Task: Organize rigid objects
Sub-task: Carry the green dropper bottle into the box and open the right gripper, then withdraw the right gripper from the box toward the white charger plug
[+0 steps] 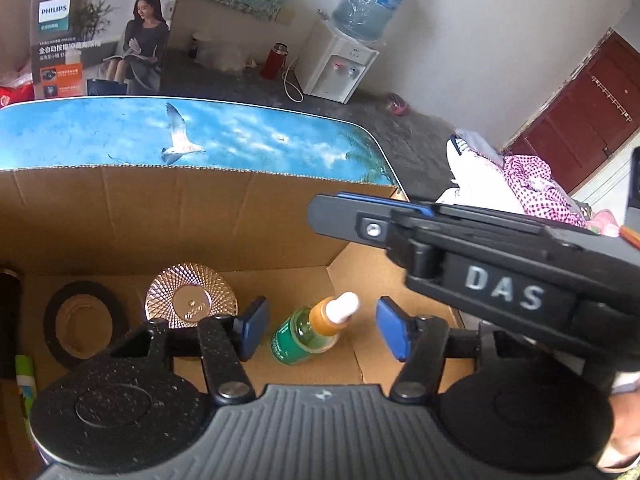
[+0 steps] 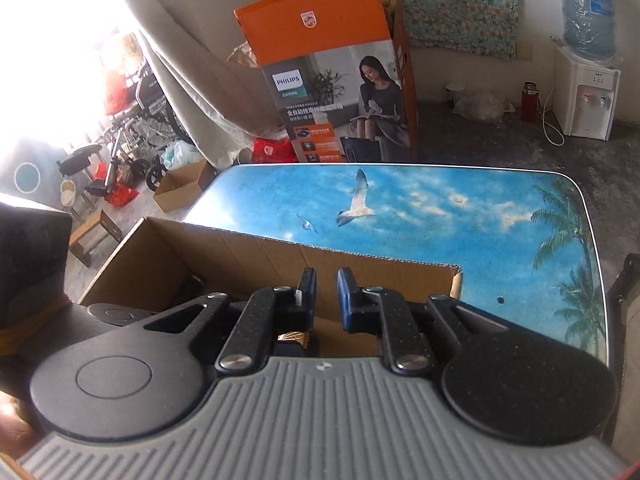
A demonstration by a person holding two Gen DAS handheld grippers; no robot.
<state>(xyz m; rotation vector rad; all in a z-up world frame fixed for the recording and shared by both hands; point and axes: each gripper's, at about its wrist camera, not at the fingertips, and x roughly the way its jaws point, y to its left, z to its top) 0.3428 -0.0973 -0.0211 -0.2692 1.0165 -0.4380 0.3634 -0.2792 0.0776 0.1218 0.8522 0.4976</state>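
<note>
Hovering over an open cardboard box [image 1: 120, 216], the left gripper [image 1: 320, 328] has its 2 blue pads [image 1: 394, 332] spread wide apart, holding nothing. Between them, on the box floor, lies a small green dropper bottle [image 1: 306, 336] on its side, its orange collar and white bulb pointing up and to the right; neither pad touches it. Left of the bottle sits a round rose-gold compact [image 1: 192, 300] with a patterned lid, partly behind the left pad, and further left a black tape roll [image 1: 86, 324] lies flat. At the left edge a dark object and a green-and-white tube are only partly seen. The right gripper [image 2: 326, 294] crosses the upper right of the left wrist view as a black body marked DAS. In its own view its pads stand a narrow gap apart with nothing between them, aimed at the box's far wall. The box rests on a table [image 2: 440, 208] printed with sky, gulls and palms. Behind the table stands an orange Philips carton [image 2: 340, 80], and a water dispenser [image 2: 588, 92] is against the wall to the right.
</note>
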